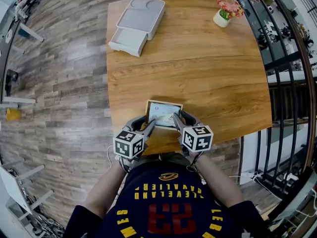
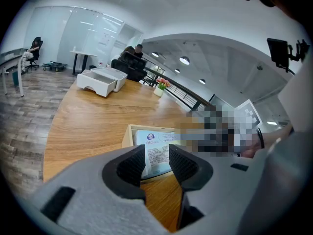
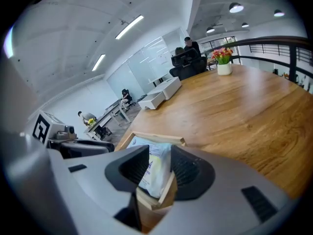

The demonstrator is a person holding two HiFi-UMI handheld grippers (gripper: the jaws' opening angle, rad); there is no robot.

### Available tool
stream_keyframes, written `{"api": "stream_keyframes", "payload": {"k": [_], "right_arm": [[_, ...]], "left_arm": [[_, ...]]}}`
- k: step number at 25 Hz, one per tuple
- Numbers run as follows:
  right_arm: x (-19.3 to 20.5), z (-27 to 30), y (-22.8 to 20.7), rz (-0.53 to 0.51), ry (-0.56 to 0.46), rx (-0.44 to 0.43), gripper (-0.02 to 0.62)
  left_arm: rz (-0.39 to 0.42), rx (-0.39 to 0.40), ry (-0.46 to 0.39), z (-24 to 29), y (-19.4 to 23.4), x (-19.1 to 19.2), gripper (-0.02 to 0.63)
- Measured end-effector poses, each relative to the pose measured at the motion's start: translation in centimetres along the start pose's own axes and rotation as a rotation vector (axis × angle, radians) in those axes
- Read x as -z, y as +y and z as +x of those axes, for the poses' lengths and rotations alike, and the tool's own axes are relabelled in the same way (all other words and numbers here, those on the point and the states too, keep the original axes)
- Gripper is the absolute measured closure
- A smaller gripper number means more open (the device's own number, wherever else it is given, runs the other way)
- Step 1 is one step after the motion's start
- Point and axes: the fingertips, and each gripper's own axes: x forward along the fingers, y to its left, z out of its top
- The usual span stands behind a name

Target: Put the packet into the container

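Clamped on the near corner of the packet (image 3: pixel 154 176), at the lower middle of the right gripper view: the right gripper (image 3: pixel 159 168), jaws closed on it just above a corner of the container (image 3: pixel 159 139). At the bottom centre of the left gripper view, parted a little and pinching nothing: the jaws of the left gripper (image 2: pixel 157 156), with only the packet's printed face showing beyond the gap. In the head view, both grippers set at the lower centre of the frame, one on either side of the container, close to the bottom edge of the table (image 1: pixel 198 68). Lying inside the wooden walls along most of its length, by the look of it, with only the held corner raised. Judged nearly done: packet already in the container. Left to do: release the right jaws, let that corner settle, draw both grippers away. Unused at upper left: a white tray (image 1: pixel 136 21).
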Motion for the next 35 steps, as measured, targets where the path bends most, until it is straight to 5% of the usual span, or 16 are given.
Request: {"api": "stream_keyframes", "payload": {"k": [5, 8, 12, 22, 35], "right_arm": [[-1.4, -1.6, 1.1, -0.055, -0.047, -0.031, 0.459], [-2.4, -2.9, 1.9, -0.052, -0.089, -0.055, 0.555], [-3.6, -5.0, 4.0, -0.045, -0.144, -0.108, 0.578], [-6.4, -9.1, 9.2, -0.076, -0.186, -0.215, 0.584], [-8.5, -13.0, 12.6, -0.141, -0.312, -0.259, 0.584]], "left_arm": [[0.001, 0.015, -0.048, -1.0, -1.2, -1.0, 0.452], [0.008, 0.037, -0.084, -1.5, -2.6, -2.0, 0.453], [0.016, 0.089, -0.135, -2.7, -4.9, -3.4, 0.459], [0.044, 0.152, -0.305, -7.6, -8.6, -8.2, 0.597], [0.046, 0.183, -0.310, -9.0, -10.3, -8.0, 0.598]]}}
